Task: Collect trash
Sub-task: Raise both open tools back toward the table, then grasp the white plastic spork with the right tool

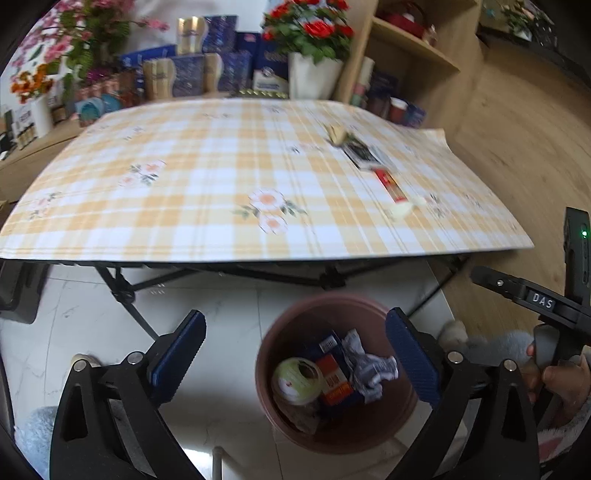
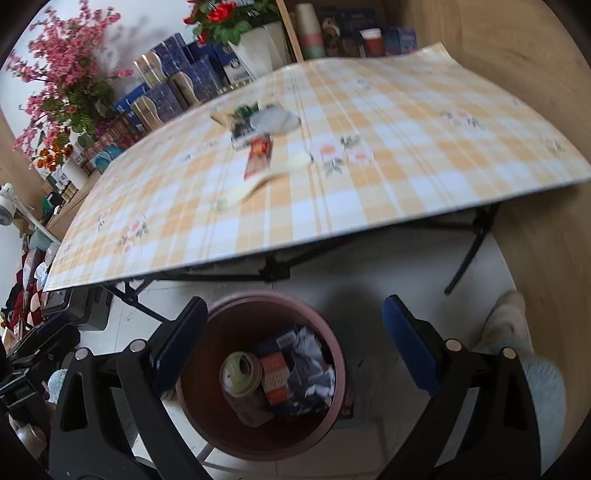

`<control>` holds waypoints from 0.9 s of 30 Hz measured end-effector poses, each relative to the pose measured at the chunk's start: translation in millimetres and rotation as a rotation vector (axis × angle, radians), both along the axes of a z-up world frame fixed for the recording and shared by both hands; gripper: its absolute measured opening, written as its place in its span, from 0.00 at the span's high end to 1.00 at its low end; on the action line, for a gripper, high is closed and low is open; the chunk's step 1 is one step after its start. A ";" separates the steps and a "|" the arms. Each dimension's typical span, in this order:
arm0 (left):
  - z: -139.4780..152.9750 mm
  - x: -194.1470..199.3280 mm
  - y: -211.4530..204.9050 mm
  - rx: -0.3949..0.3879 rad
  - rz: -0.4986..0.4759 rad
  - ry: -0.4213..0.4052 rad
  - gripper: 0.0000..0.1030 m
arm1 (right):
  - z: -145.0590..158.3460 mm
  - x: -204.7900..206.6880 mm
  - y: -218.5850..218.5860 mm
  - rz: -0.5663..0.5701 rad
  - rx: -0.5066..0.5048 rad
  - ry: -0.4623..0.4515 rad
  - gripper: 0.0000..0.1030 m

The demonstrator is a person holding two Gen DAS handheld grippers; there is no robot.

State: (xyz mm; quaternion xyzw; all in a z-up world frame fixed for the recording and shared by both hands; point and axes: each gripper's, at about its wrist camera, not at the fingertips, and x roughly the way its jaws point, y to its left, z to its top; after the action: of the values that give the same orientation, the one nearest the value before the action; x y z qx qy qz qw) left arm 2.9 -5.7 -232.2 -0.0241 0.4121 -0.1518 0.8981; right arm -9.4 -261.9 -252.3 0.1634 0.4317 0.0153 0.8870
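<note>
2 fisheye views look forward along 2 handheld grippers, both angled down over a reddish-brown bin standing on a pale marbled floor in front of a folding table.

In the left wrist view, the left gripper (image 1: pixel 295 354) has its 2 blue-padded fingers spread wide apart, with nothing between them. The bin (image 1: pixel 369 439) sits at about 5 o'clock in the frame, its rim partly behind the right-hand finger. Inside it lie a roll of pale green tape (image 1: pixel 297 378), a small orange and blue carton (image 1: pixel 334 380) and a crumpled wrapper (image 1: pixel 369 367). At 3 o'clock, the edge of the other gripper is visible, gripped by a hand (image 1: pixel 557 376) in a fuzzy sleeve.

In the right wrist view, the right gripper (image 2: pixel 291 350) also has its fingers wide apart and empty. The bin sits at 6 o'clock, between and below the fingers.

The table (image 1: pixel 184 221) wears a yellow and white checked cloth with flower prints. More trash remains on it, blurred: in the right wrist view, at about 11 o'clock, a red packet (image 2: pixel 258 155), a dark packet (image 2: pixel 242 129), a grey flat piece (image 2: pixel 277 120) and a pale curved strip (image 2: pixel 255 184) lie close together.

Behind the table stand blue boxes (image 1: pixel 192 75) and potted flowers (image 1: pixel 314 33).
</note>
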 end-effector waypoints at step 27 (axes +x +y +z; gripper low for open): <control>-13.9 13.4 20.0 -0.019 0.081 0.056 0.07 | -9.8 143.8 31.0 -0.122 0.066 0.106 0.65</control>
State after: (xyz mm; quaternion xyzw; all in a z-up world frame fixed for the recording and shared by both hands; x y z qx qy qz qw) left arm 16.3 14.4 -246.1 -0.0534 0.4342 -0.1182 0.8914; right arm 134.5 -230.9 -262.2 0.2193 0.4664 -0.0330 0.8563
